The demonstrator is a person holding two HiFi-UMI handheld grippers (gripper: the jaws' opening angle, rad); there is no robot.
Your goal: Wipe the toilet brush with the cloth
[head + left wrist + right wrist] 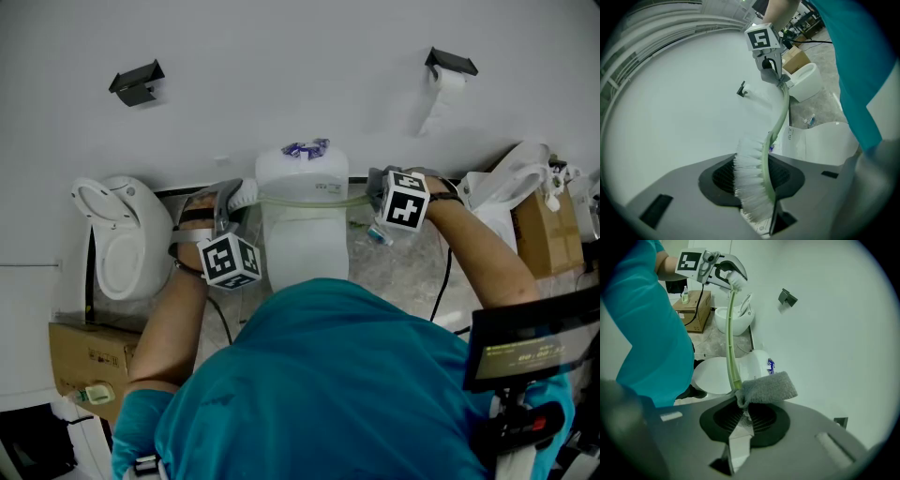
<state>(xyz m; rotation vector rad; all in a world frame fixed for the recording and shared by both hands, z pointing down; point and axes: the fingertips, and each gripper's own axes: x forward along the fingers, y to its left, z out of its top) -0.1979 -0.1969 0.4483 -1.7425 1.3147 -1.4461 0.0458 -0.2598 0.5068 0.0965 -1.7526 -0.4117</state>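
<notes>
Toilet brush [765, 154]: in the air above the toilet tank [302, 234], strung between my two grippers. The white bristle head is at my left and the pale green handle reaches across to my right.

Left gripper [757, 208]: fingers drawn in to a middling gap and clamped on the bristle head. The bristles fan to one side and the green spine lies against the other finger.

Right gripper [740, 420]: fingers pinched on the grey cloth [768, 387]. Most of the fold stands up past the fingertips.

Cloth against brush: the cloth touches the handle at the end far from the bristles. I can't tell whether it wraps fully round or only lies along one side.

Long axis: the handle runs in a gentle bow from my left fingers to my right fingers. In the head view that is left to right across the tank.

Bearing from cloth: the unwiped length lies up the handle from my right fingers, toward the left gripper, with the bristles at the far end.

Nearer hand: the right, since it is already on the handle. The left only anchors the head.

Next move, my read: slide the right fingers along that axis toward the left gripper. The cloth should stay pressed on the curve while the left keeps its hold.
</notes>
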